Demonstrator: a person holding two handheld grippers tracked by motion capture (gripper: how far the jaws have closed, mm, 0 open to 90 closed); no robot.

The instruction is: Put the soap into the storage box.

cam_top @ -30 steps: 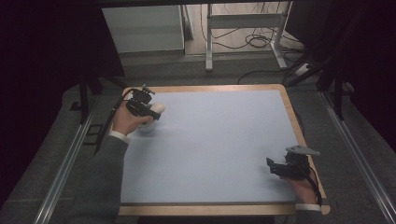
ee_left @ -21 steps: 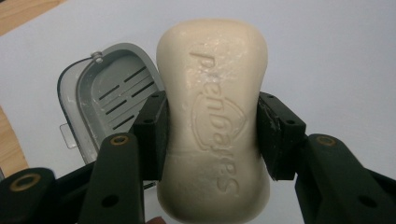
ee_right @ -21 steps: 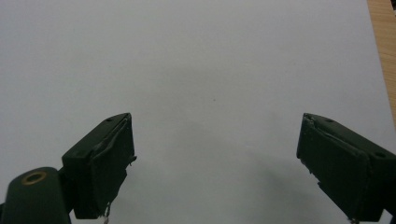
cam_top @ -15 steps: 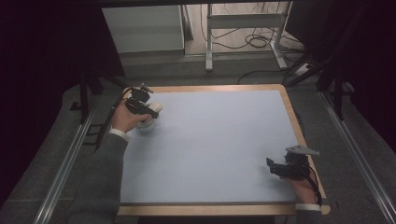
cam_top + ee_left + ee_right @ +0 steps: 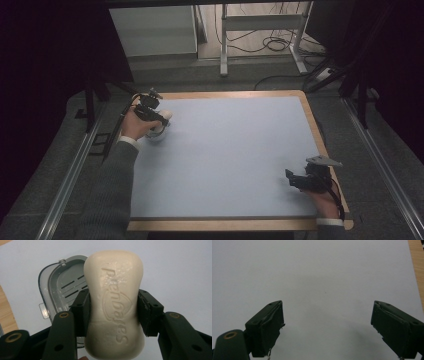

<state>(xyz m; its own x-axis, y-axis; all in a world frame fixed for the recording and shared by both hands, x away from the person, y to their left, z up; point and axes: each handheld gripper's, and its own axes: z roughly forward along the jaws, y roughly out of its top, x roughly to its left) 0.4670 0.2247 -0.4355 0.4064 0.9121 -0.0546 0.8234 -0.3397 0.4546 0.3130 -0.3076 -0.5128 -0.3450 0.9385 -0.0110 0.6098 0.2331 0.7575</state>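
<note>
The left hand-held gripper (image 5: 113, 312) is clamped across the waist of a cream soap bar (image 5: 114, 302), one pad on each long side. In the high view, at the upper left of the counter (image 5: 230, 150), the soap (image 5: 165, 116) hangs just above an open grey soap case (image 5: 62, 287). The bar looks stiff, light and likely slick, so the narrowed middle seems the safest place to hold it. Its lower end and much of the case are hidden behind the jaws. The right hand-held gripper (image 5: 327, 327), at the lower right, stands wide open and empty.
</note>
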